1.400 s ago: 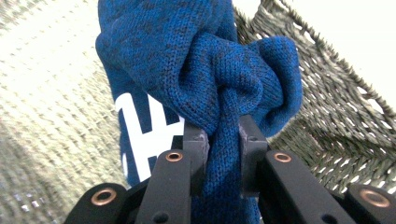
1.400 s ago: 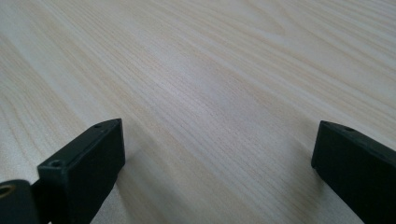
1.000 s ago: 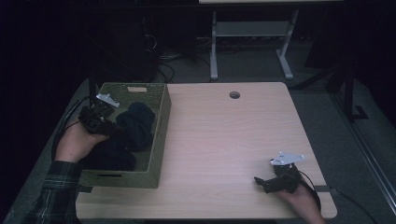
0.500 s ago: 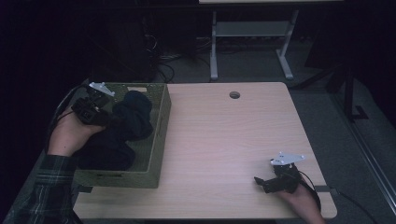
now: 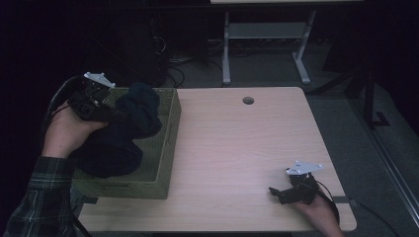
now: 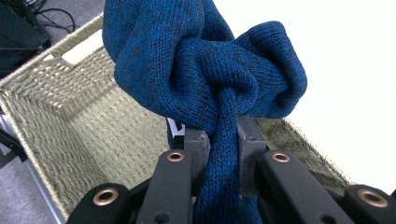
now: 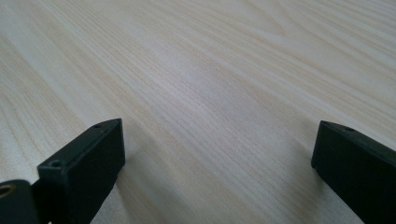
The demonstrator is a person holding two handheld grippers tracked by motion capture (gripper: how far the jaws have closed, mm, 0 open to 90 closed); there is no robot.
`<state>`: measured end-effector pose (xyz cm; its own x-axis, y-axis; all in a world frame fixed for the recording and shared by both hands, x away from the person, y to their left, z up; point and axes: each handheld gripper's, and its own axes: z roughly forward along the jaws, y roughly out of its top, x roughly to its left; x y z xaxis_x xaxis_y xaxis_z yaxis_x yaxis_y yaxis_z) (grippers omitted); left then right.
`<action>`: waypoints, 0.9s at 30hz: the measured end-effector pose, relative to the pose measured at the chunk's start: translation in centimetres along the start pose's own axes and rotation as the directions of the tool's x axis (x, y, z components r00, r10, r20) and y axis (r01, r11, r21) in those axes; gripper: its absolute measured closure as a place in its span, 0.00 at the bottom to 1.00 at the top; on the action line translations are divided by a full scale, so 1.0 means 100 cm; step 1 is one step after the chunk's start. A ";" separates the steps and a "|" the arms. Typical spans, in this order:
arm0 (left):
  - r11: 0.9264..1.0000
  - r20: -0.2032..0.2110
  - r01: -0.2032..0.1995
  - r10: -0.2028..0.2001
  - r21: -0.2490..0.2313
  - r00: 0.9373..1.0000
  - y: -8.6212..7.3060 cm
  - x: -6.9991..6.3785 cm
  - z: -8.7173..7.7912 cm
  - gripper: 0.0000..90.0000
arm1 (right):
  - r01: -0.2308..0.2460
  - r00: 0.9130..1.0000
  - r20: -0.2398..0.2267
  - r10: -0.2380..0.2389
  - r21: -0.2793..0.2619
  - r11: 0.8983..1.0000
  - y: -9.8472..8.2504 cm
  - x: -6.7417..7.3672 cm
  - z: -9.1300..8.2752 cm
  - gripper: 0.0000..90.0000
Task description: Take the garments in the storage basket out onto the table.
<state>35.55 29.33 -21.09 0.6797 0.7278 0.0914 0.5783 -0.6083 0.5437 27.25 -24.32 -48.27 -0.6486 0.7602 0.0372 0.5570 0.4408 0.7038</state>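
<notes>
Left gripper (image 6: 219, 154) has its jaws clamped on a twisted fold of a dark blue knitted garment (image 6: 205, 70), the pads (image 6: 196, 142) pinching the wool from both sides. Seen from above, that gripper (image 5: 106, 113) hangs over the near-left part of the woven basket (image 5: 168, 143), and the garment (image 5: 123, 133) trails from it in a heavy bunch, its lower part down inside the basket. I'd say the step in hand is drawing the knit up out of the basket. To my eye the next move calls for enough height to free the hanging bulk from the rim, then a carry across to the bare wooden table (image 5: 237, 148). Right gripper (image 5: 281, 193) rests low near the table's front right corner, jaws spread wide with nothing between them, well apart from the basket.
</notes>
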 end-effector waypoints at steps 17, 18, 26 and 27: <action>0.997 0.030 -0.056 0.058 -0.055 0.998 0.037 -0.022 -0.023 0.88 | 0.007 1.000 0.000 -0.007 -0.003 1.000 0.000 0.000 0.000 0.02; 0.996 0.032 -0.064 0.066 -0.056 0.997 0.039 -0.023 -0.023 0.88 | 0.004 1.000 0.000 -0.004 -0.002 1.000 0.000 0.000 0.000 0.02; 0.995 0.055 -0.081 0.085 -0.062 0.995 0.053 -0.034 -0.025 0.88 | 0.000 1.000 0.000 0.000 0.000 1.000 0.000 0.000 0.000 0.02; 0.995 0.057 -0.082 0.086 -0.063 0.995 0.055 -0.036 -0.026 0.88 | 0.000 1.000 0.000 0.000 0.000 1.000 0.000 0.000 0.000 0.02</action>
<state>35.16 24.19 -16.27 0.7515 0.6535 0.0901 0.4906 -0.6449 0.5860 27.25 -24.32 -48.27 -0.6485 0.7603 0.0370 0.5571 0.4409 0.7037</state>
